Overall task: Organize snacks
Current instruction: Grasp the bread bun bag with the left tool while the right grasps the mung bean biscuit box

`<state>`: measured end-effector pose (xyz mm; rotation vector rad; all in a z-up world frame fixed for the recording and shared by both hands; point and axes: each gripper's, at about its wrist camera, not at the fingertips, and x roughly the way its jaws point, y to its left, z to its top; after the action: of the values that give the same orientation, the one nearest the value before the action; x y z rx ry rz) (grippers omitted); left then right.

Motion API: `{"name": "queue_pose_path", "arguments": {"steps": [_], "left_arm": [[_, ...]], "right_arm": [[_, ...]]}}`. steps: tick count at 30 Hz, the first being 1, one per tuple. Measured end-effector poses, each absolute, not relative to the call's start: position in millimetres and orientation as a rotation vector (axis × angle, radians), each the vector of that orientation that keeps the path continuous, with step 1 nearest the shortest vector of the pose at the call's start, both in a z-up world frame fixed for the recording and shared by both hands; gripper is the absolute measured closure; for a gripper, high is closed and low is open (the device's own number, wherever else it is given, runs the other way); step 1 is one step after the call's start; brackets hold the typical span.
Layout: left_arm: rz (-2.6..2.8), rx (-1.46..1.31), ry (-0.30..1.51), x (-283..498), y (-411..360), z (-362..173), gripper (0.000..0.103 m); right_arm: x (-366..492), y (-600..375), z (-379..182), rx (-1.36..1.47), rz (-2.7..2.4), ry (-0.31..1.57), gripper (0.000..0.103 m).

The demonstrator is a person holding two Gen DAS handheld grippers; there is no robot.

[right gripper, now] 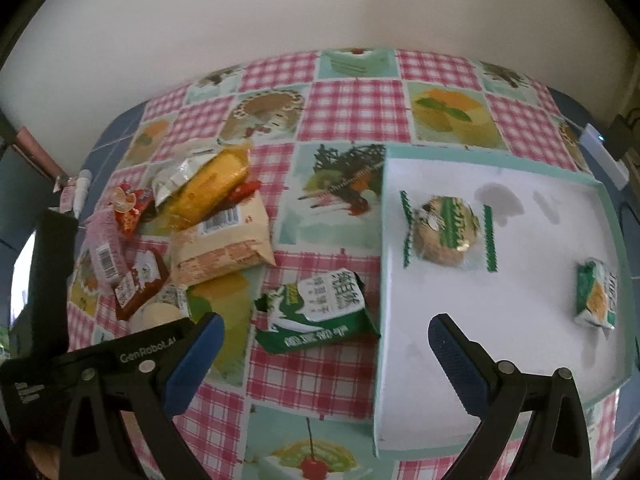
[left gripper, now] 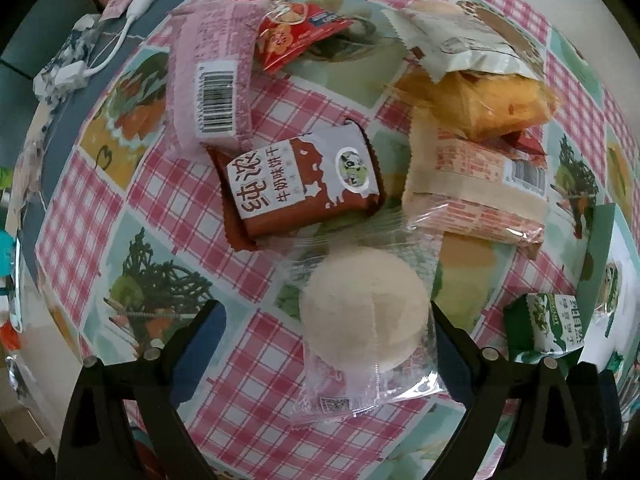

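Two snacks already lie in the shallow white tray with a mint-green rim (right gripper: 612,216): a round cookie in a clear wrapper with green zigzag ends (right gripper: 446,236) near its middle, and a small green-and-white packet (right gripper: 596,298) toward three o'clock. The rest is judged still to sort. A green-and-white biscuit packet (right gripper: 320,312) lies on the checked desk cloth (right gripper: 356,110) just outside the tray's nine o'clock wall. Farther toward nine and ten o'clock sits the pile: a brown-and-white milk biscuit packet (left gripper: 300,180), a pink packet with a barcode (left gripper: 208,80), a small red packet (left gripper: 292,36), a beige brick-print packet (left gripper: 472,184), a yellow cake in a clear wrapper (left gripper: 500,100) and a pale torn-open wrapper (left gripper: 472,40).

The left gripper (left gripper: 326,320) has its fingers spread apart, with a pale round bun in a clear plastic wrapper (left gripper: 362,312) lying between them, not yet clamped. The right gripper (right gripper: 326,336) also has its fingers wide apart, holding nothing, above the tray's near left corner.

The tray has much bare floor left, mainly toward six and twelve o'clock. Its raised wall must be cleared by anything carried in. The two grippers are close together, so the crossing path looks tight. A white cable and adapter (left gripper: 132,4) lie off the cloth at eleven o'clock, well apart.
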<state>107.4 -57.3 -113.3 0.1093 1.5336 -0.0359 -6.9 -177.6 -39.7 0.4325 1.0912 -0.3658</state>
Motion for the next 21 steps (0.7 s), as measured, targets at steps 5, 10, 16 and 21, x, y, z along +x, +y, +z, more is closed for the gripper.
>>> {"name": "queue_pose_path", "arguments": {"steps": [5,10,16,21], "left_arm": [[-0.024,0.085,1.540,109.2,-41.9,-116.8,0.007],[-0.026,0.073,1.547,110.9,-31.7,-114.4,0.007],[-0.019,0.053,1.554,108.5,-11.2,-116.7,0.007],[-0.008,0.039,1.557,108.3,-3.0,-118.8,0.007]], "right_arm": [[-6.5,-183.8,-37.1,0.484,-0.345,1.062,0.000],[-1.2,-179.2,-26.1,0.454,-0.298,1.014,0.000],[5.7,-172.5,-31.1,0.437,-0.261,1.056,0.000],[10.9,-170.7,-34.0,0.446,-0.231,1.060,0.000]]}}
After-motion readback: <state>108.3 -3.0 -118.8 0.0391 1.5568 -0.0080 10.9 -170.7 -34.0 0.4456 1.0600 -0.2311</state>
